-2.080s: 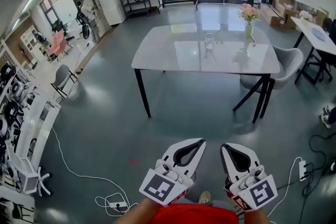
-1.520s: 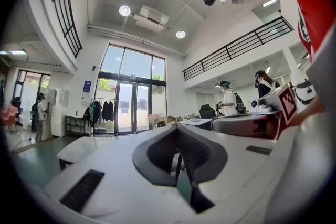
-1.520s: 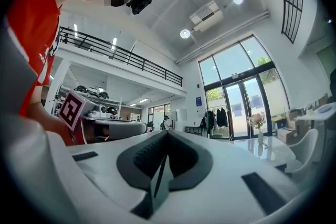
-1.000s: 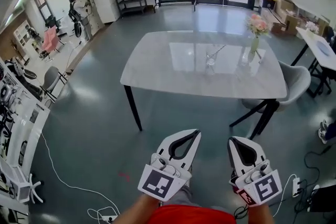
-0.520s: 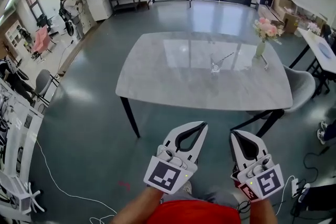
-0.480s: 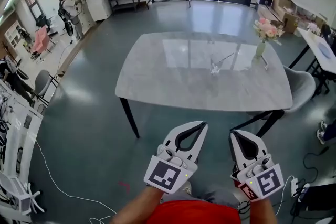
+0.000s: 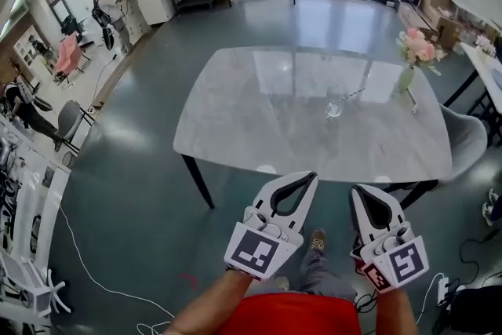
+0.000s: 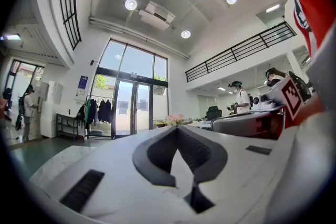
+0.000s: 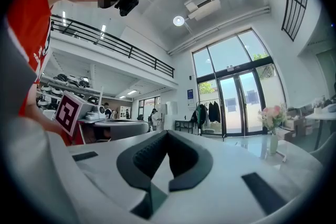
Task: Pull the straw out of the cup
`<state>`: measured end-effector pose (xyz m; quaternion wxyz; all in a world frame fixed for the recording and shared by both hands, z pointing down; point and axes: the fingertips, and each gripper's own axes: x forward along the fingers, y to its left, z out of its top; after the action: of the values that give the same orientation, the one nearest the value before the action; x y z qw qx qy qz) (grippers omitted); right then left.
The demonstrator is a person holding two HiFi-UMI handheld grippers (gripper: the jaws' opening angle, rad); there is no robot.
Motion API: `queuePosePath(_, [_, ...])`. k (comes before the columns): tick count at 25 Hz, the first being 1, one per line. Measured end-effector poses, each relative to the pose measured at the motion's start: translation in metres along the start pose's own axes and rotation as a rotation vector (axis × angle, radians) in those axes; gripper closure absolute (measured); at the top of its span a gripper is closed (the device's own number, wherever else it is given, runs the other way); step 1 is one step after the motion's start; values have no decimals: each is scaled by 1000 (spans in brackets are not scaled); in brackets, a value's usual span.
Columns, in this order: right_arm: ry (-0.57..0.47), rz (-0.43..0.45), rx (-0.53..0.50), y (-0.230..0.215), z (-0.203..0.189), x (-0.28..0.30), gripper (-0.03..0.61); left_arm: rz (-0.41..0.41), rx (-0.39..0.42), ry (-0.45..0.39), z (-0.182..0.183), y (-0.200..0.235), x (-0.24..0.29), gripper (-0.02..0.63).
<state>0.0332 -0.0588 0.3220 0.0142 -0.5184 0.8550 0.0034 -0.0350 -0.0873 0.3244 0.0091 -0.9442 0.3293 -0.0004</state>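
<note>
A clear glass cup (image 7: 335,105) stands on the grey marble table (image 7: 259,121), right of its middle, with a thin straw (image 7: 353,95) leaning out to the right. Both grippers are held side by side in front of the table's near edge, well short of the cup. My left gripper (image 7: 307,175) is shut, tips together and nothing between them; in the left gripper view its jaws (image 8: 177,128) meet at a point. My right gripper (image 7: 362,188) is likewise shut and empty, as the right gripper view (image 9: 167,132) shows. The cup is hidden in both gripper views.
A vase of pink flowers (image 7: 410,61) stands on the table right of the cup, also seen as the vase (image 9: 273,134). A grey chair (image 7: 464,139) sits at the table's right end. Cables (image 7: 86,247) lie on the floor left; shelves (image 7: 23,192) line the left wall.
The table and cup have drawn closer and lower in the head view as both grippers moved forward together. Both grippers stayed shut.
</note>
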Motion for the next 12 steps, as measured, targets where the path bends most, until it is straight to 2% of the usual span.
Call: queuePosePath(12, [47,14,8,-113,-35,82,581,76,32,63,-31,59,124,588])
